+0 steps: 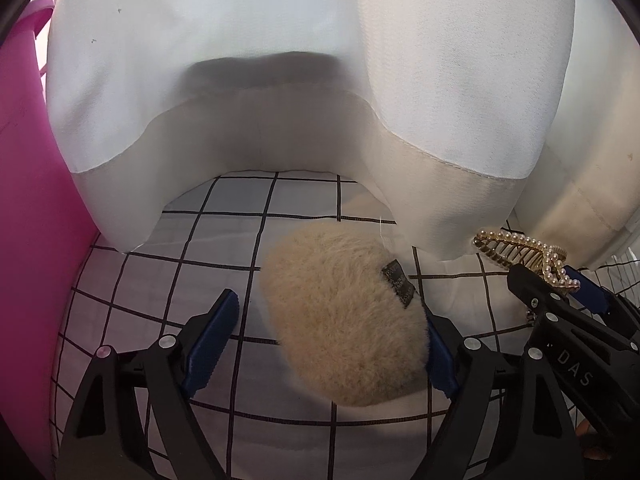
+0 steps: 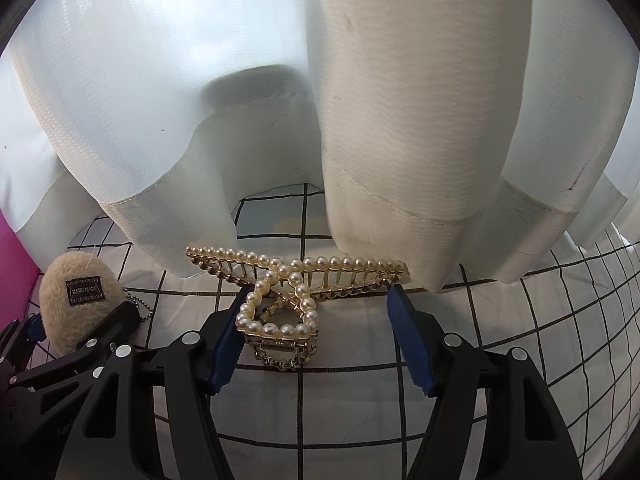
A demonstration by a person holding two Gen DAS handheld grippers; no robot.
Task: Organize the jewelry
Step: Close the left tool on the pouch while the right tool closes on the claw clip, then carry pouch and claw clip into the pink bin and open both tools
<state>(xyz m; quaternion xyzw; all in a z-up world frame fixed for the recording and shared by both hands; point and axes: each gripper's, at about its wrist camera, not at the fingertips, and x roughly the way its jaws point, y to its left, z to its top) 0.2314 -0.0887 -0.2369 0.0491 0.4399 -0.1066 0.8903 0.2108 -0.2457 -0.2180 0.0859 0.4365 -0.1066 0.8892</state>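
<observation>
**Tongs spread over grid cloth, curtain hem close**

A pink bin (image 1: pixel 28 208) walls the 9 o'clock edge. The left tongs (image 1: pixel 332 344) gape wide around a plush charm (image 1: pixel 344 316). At 3 o'clock, the right tongs (image 2: pixel 316 336) stand wide beside the pearl hair claw (image 2: pixel 296 280) under the curtain (image 2: pixel 400 120).

The left claw (image 1: pixel 332 340) sits low with its two blue-padded fingers (image 1: pixel 212 340) spread wide apart, the jaws standing open. The right claw (image 2: pixel 320 336) is just beside it on the right, its black frame entering the left wrist view at the near right edge. Its fingers (image 2: pixel 412 344) are likewise parted wide, jaws open. Both claws point the same way, toward the far side, close together.
</observation>
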